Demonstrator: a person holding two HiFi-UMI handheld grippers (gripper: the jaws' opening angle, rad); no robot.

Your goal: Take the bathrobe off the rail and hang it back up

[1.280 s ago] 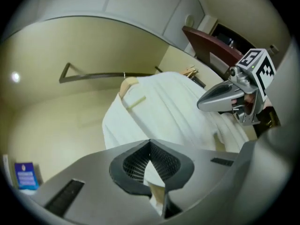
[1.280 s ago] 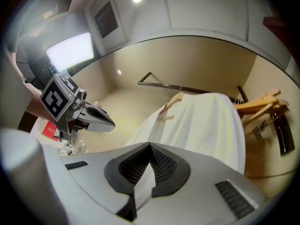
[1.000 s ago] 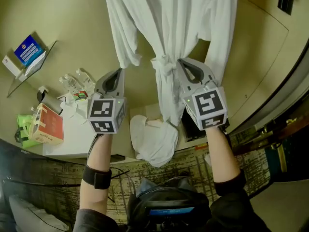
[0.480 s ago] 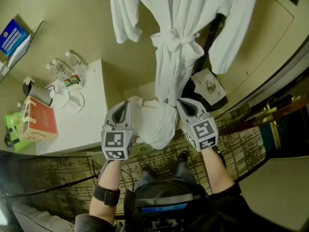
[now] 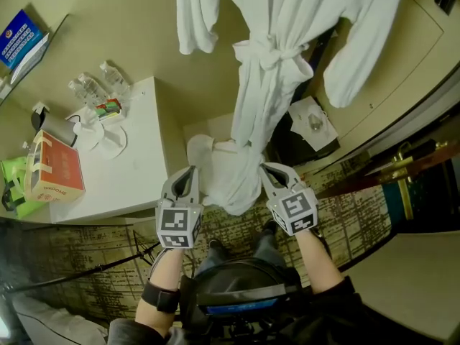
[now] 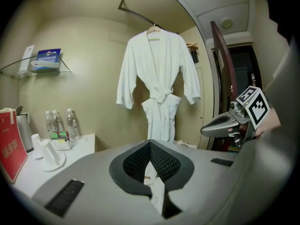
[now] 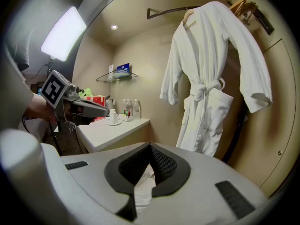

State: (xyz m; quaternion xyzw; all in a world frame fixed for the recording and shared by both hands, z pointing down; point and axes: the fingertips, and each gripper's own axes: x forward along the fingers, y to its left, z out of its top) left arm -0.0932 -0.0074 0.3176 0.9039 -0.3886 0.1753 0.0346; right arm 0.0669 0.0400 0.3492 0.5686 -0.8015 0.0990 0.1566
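The white bathrobe (image 5: 277,63) hangs on a wooden hanger (image 6: 153,28) from the dark rail (image 6: 136,14) on the wall, its belt tied at the waist. It also shows in the right gripper view as the bathrobe (image 7: 211,83) under the rail (image 7: 164,11). My left gripper (image 5: 188,171) and right gripper (image 5: 267,168) are low and side by side, below the robe's hem and apart from it. Both are shut with nothing between the jaws. In the gripper views the left gripper (image 6: 150,142) and right gripper (image 7: 150,146) point toward the robe from a distance.
A white counter (image 5: 136,185) at the left carries water bottles (image 5: 97,85), cups and a red box (image 5: 54,171). A glass shelf (image 6: 42,64) holds a blue box. A white bundle (image 5: 212,167) lies below the robe. A dark stand with a tray (image 5: 310,124) and a door are at the right.
Both grippers have dropped from waist height of the robe to below its hem, closer to my body. The robe has stayed on the rail.
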